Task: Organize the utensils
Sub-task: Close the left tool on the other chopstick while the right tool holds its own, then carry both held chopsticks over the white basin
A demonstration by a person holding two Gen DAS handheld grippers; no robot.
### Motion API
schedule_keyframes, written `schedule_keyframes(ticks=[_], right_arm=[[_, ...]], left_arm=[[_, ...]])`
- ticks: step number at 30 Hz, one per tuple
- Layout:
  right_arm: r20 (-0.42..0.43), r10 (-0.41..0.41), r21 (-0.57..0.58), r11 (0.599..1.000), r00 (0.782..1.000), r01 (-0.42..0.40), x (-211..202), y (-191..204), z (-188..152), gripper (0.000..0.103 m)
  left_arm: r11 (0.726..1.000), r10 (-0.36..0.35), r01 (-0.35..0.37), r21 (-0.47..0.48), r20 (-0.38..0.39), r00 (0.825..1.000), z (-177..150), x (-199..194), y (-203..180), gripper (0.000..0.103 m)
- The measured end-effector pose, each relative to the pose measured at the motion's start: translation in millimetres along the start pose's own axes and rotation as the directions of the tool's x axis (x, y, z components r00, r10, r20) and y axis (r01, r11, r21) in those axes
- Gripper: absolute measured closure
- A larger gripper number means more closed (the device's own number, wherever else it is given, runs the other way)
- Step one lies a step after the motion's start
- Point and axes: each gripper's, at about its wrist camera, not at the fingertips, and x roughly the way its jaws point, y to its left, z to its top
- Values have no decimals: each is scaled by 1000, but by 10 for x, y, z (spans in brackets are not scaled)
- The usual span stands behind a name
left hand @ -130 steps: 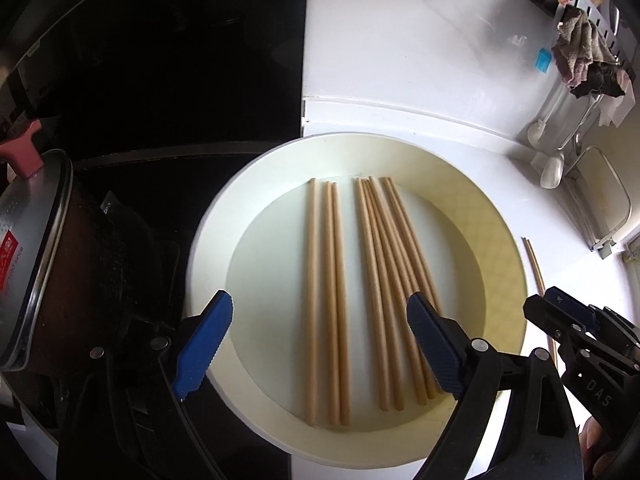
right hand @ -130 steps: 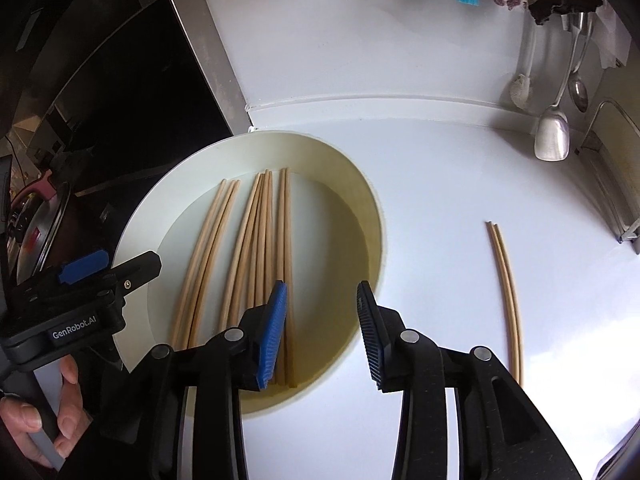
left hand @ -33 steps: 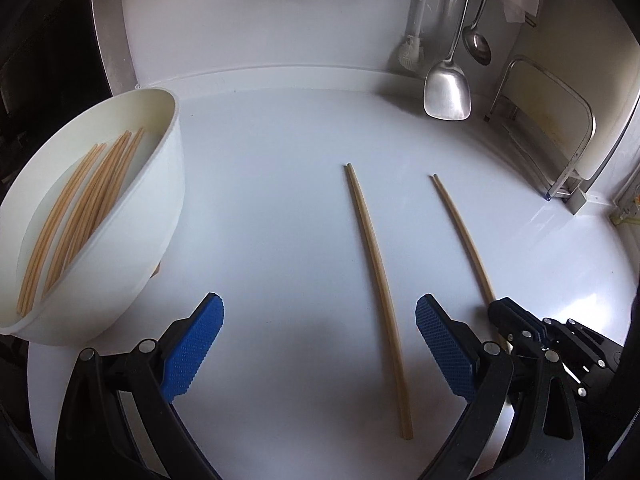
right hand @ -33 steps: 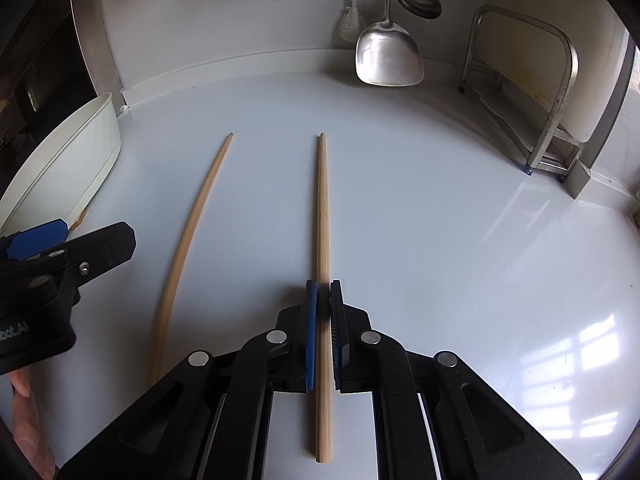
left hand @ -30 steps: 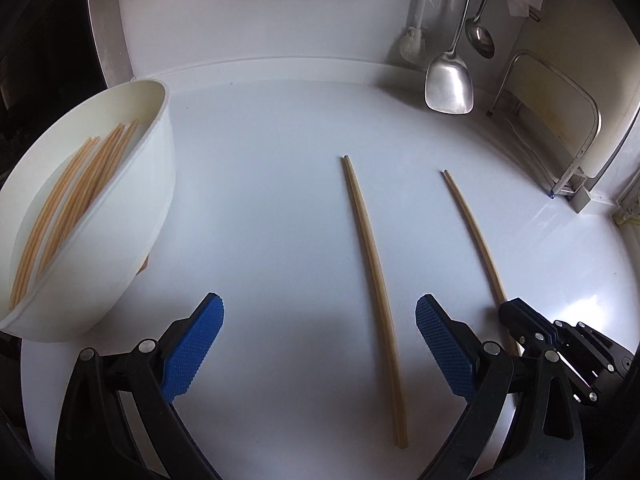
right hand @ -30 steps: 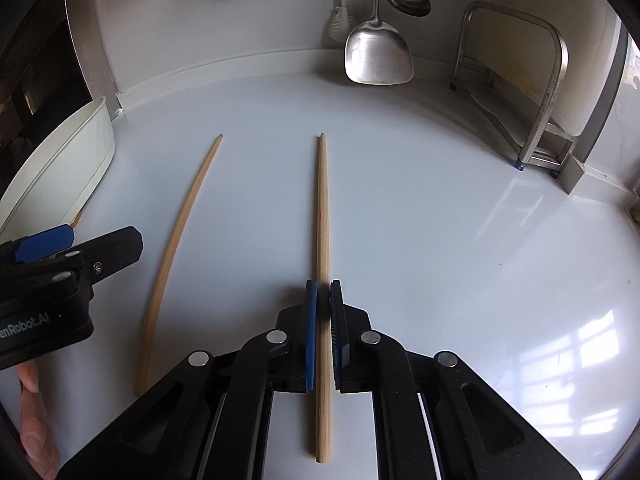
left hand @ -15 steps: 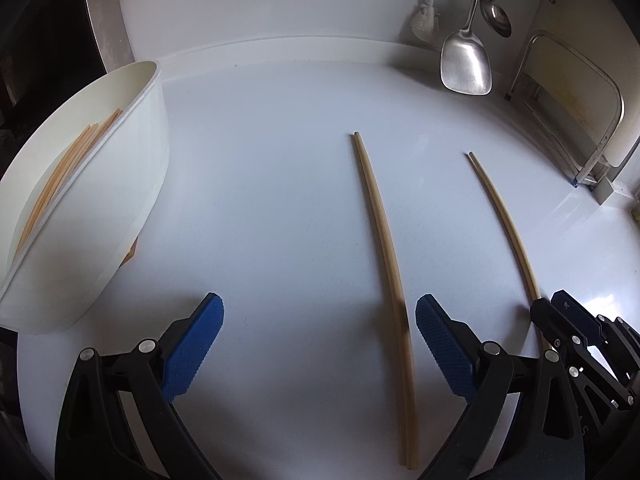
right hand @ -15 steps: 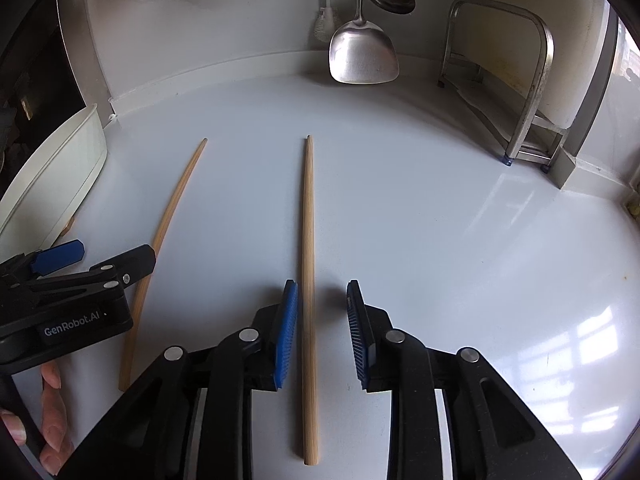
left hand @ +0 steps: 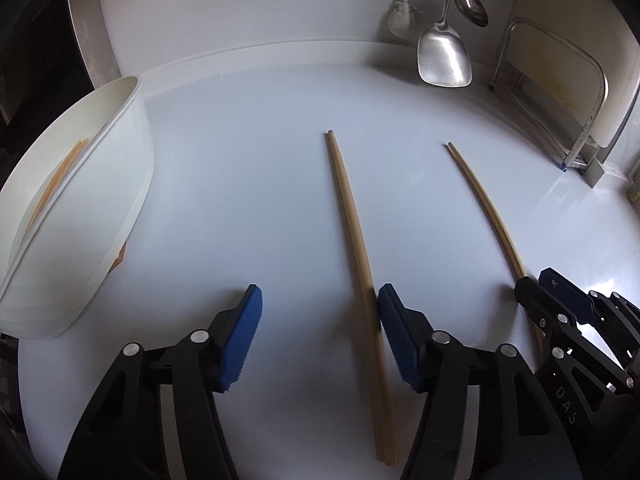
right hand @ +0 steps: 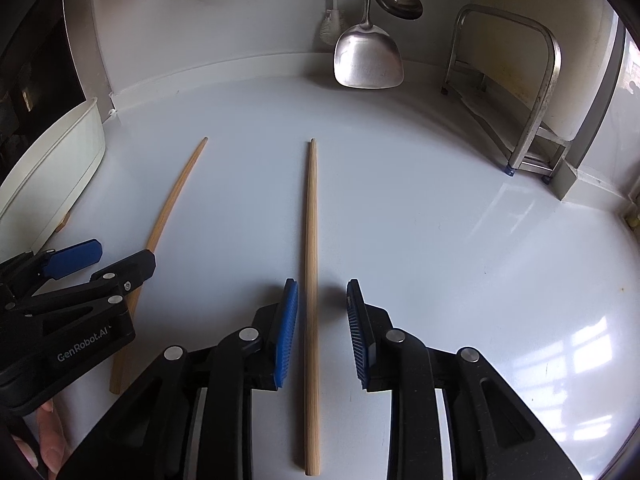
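Observation:
Two pairs of wooden chopsticks lie apart on the white counter [left hand: 240, 200]. One chopstick pair [left hand: 352, 220] runs between the blue pads of my left gripper [left hand: 320, 292], close against the right pad; the jaws are closing and the left pad stands well clear of it. The other chopstick pair [right hand: 311, 220] lies loose between the pads of my right gripper [right hand: 322, 286], which is open and touches nothing. The white bowl [left hand: 100, 200] at the left holds several more chopsticks [left hand: 60, 176]. In the right wrist view, the left gripper [right hand: 120, 254] sits over the left pair [right hand: 176, 196].
A steel spatula [right hand: 368, 60], a ladle [right hand: 398, 0] and a brush [right hand: 332, 20] hang at the back wall. A metal rack [right hand: 532, 92] stands at the right. A dark stove area [left hand: 28, 60] borders the counter's left. A person's fingers [right hand: 44, 448] hold the left gripper.
The right gripper, shut on its chopstick pair a second ago, let go and stays open. The left jaws have narrowed around the other pair, the right pad now beside it.

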Motion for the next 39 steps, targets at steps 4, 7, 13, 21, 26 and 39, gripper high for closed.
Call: schedule_keyframes(ticks=[4,7,13,21,26,39], right_arm=[[5,0,-17,1000,1000,0,-5,27,-4,94],[4,-1,-25,1000,1000,1,-5,48,-1,96],[-19,38,19,999,999,-38,-7,-8,35,97],[-27,89,90,992,996,-86,-184,-113,99,97],[-11,107,104,989,994,-105,-344,-128,175,97],[80,199,21,979,977,-201,-907,278,711,97]], left_arm=[[1000,-23,23,20,2,1000,-1,-25,-40,67],[998,-46,46,38,-12,999,7,-38,-85,90],[996,-86,88,22,-62,994,9,-78,-22,96],[988,-157,156,-16,-89,984,81,-277,29,96],[986,-168,166,-34,-80,983,193,-434,37,96],[991,-78,81,-107,32,996,533,-1234,706,96]])
